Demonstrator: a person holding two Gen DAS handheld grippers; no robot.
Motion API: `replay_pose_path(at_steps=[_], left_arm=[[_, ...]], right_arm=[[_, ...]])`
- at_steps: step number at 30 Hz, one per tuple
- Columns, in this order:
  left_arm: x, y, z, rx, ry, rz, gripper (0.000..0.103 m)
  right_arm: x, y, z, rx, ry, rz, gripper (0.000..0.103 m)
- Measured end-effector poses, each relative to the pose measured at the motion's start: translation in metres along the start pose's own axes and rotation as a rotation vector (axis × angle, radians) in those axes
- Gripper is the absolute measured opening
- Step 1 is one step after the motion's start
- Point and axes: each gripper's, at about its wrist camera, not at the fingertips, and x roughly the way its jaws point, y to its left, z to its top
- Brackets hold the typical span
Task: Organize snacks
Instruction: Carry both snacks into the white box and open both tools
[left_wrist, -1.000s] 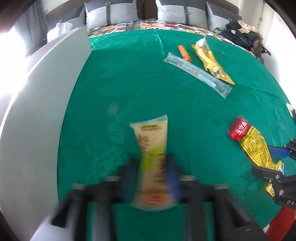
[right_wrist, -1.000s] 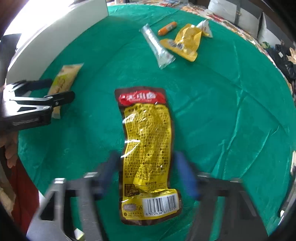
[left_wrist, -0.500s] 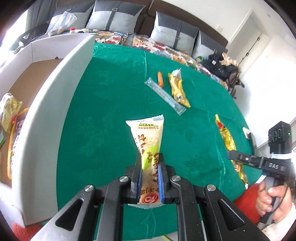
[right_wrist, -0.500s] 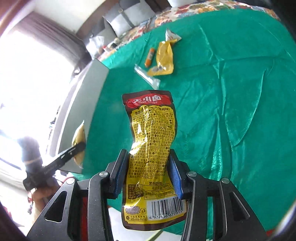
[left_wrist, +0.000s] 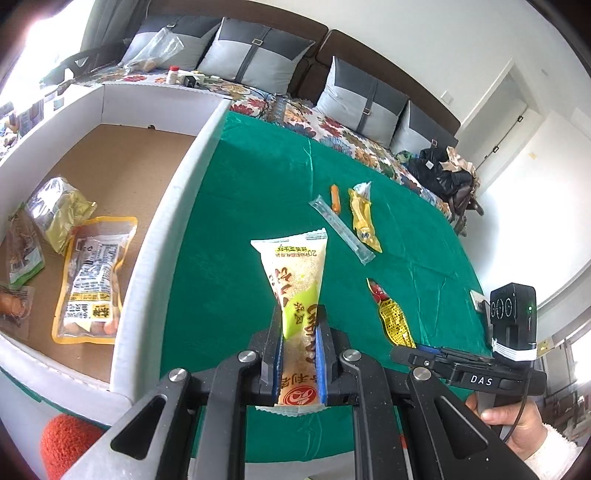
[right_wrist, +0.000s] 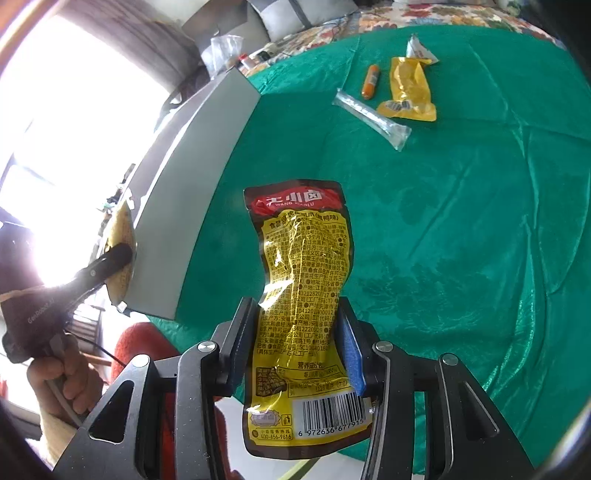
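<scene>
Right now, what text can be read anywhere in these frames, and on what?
"DAS": right gripper body.
"WANG": red header of the yellow pouch in its jaws.
"6 972636 677915": barcode on that pouch.
"400-656-9616": same pouch, bottom.
"20": cream packet in the left gripper.
Other print: too small.

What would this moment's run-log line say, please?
left gripper: shut on cream packet | right gripper: shut on yellow pouch | box: not yet reached
</scene>
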Motion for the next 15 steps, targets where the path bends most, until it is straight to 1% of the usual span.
replay_pose_path(at_steps=[6,11,15], left_arm=[[-0.013,0.026,0.002,-0.047,-0.024,0.016,0.013],[-0.023,0.035,0.002,-0.062,-0.042,0.018,0.013],[-0.029,0.042,0.004,-0.074,-0.058,0.022,0.013]], right_arm=[[0.007,0.021,0.003,-0.035,0.004,0.013,0.046],[0.014,0.035,0.006,-0.058,0.007,0.029,0.046],[0.016,0.046,0.008,-0.091,0.006,0.025,0.046]])
